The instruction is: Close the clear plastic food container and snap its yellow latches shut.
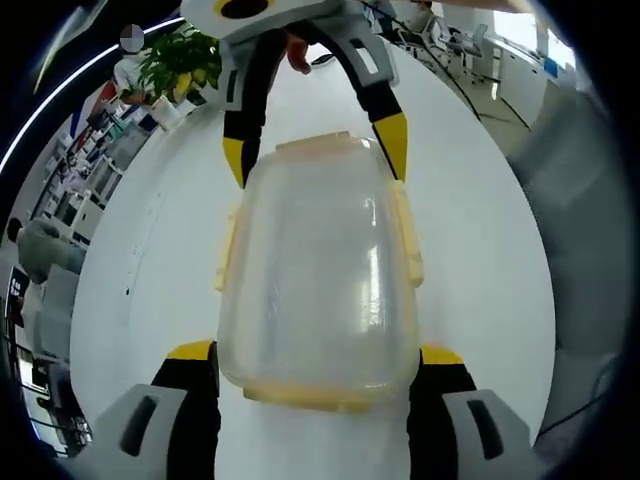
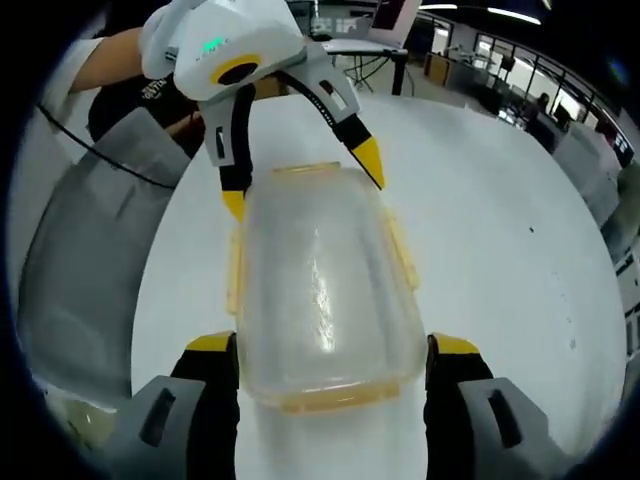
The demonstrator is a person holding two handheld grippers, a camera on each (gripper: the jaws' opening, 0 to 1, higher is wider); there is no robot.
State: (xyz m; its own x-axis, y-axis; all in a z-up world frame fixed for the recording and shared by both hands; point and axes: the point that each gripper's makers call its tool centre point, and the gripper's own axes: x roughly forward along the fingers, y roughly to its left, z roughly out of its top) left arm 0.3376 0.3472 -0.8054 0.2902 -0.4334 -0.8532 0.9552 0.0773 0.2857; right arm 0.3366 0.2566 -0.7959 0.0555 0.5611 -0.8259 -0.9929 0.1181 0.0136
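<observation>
Both hand-held grippers — left (image 1: 316, 350), right (image 2: 333, 345) — straddle the lidded container (image 1: 318, 270) on the white surface (image 1: 160, 250), jaws apart; uneven pressing on the latches (image 1: 408, 235) could skid it sideways.

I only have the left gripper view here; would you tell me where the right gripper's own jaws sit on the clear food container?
Observer: In the right gripper view, the right gripper straddles the near end of the clear food container, one yellow tip on each side.
Operator: Thank you. What is behind the left gripper?
Observer: A person's arm reaches in behind the left gripper.
</observation>
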